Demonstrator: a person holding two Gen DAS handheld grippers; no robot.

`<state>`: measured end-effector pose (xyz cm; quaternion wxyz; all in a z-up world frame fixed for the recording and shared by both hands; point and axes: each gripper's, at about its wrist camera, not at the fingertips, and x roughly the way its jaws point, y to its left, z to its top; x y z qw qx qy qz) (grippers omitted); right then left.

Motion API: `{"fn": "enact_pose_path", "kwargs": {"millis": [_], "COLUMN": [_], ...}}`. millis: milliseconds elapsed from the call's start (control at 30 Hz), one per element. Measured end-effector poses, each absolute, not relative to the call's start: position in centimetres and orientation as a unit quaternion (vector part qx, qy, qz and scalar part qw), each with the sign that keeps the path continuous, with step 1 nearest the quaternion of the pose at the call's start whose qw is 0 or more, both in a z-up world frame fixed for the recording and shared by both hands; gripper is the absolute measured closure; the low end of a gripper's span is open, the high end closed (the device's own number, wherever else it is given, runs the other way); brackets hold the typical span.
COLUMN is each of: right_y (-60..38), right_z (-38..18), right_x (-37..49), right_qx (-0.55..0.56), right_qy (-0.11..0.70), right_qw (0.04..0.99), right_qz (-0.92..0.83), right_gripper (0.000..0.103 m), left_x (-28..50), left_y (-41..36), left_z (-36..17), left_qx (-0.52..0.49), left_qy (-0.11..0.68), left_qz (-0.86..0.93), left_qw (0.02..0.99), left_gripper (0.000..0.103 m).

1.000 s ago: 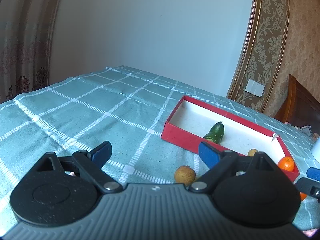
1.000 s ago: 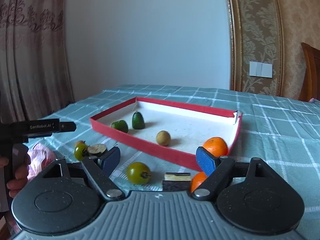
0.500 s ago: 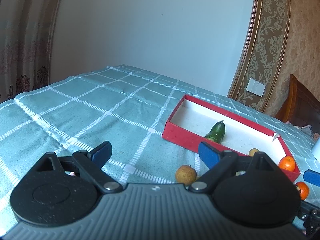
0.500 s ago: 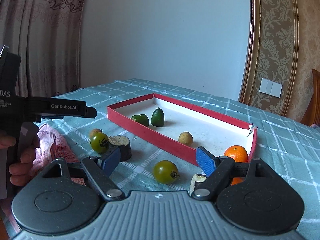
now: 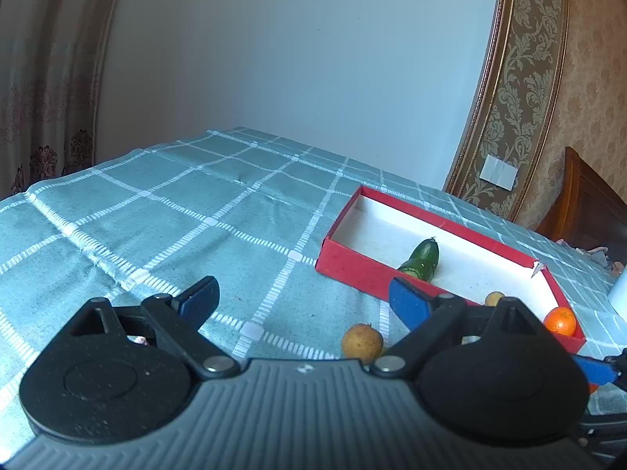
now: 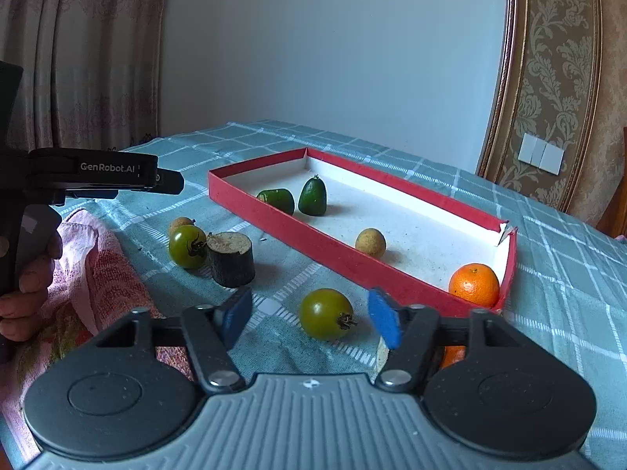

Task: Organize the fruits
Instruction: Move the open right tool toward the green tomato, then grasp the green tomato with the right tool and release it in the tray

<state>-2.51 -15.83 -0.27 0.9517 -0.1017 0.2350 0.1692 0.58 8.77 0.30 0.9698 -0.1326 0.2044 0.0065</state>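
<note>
Right gripper [image 6: 311,319]: closing around green tomato [image 6: 326,314], pads apparently not touching yet.
Left gripper [image 5: 301,297]: wide apart, empty.
Tray [image 6: 392,274]: holds orange [image 6: 474,285].

Bare tablecloth [image 5: 164,211] lies left of the red tray [image 6: 313,243]; fruit clutters its near side.

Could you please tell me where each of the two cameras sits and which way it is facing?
Left wrist: on the left hand-held gripper, looking along its open fingers, tilted down across the checked tablecloth to the red box; the right hand-held gripper's blue tip shows at the right edge.
Right wrist: on the right hand-held gripper, jaws closing, unpressed, around a green tomato before the box; the person's hand holds the left hand-held gripper at left.
Shared: the box, cucumber piece, orange.
</note>
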Motion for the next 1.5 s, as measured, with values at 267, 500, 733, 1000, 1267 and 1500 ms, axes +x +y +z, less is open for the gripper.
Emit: {"fn": "enact_pose_path", "kwargs": {"millis": [267, 500, 733, 1000, 1267, 1500], "right_y": [-15.7, -15.9, -17.3, -20.9, -28.6, -35.8], "right_z": [-1.0, -1.2, 1.3, 3.3, 2.9, -1.0], "right_x": [-0.9, -0.7, -0.4, 3.8, -2.3, -2.8], "right_qx": [-0.102, -0.098, -0.066, -0.017, 0.110, 0.261], "right_qy": [0.265, 0.272, 0.231, 0.213, 0.127, 0.145], "right_qw": [0.946, 0.946, 0.962, 0.975, 0.986, 0.954], "right_qz": [0.154, 0.150, 0.131, 0.062, 0.009, -0.026], "right_gripper": [0.050, 0.070, 0.070, 0.053, 0.031, 0.029], "left_x": [0.6, 0.7, 0.8, 0.7, 0.6, 0.0], "left_y": [8.8, 8.8, 8.8, 9.0, 8.8, 8.8], "left_z": [0.3, 0.3, 0.3, 0.1, 0.2, 0.4], "left_qx": [-0.134, -0.134, -0.134, -0.135, -0.130, -0.131], "left_qy": [0.204, 0.205, 0.206, 0.204, 0.204, 0.185], "left_qz": [0.002, 0.002, 0.003, 0.007, -0.001, -0.012], "left_qw": [0.970, 0.970, 0.969, 0.970, 0.970, 0.974], "left_gripper": [0.011, 0.011, 0.011, 0.011, 0.011, 0.007]}}
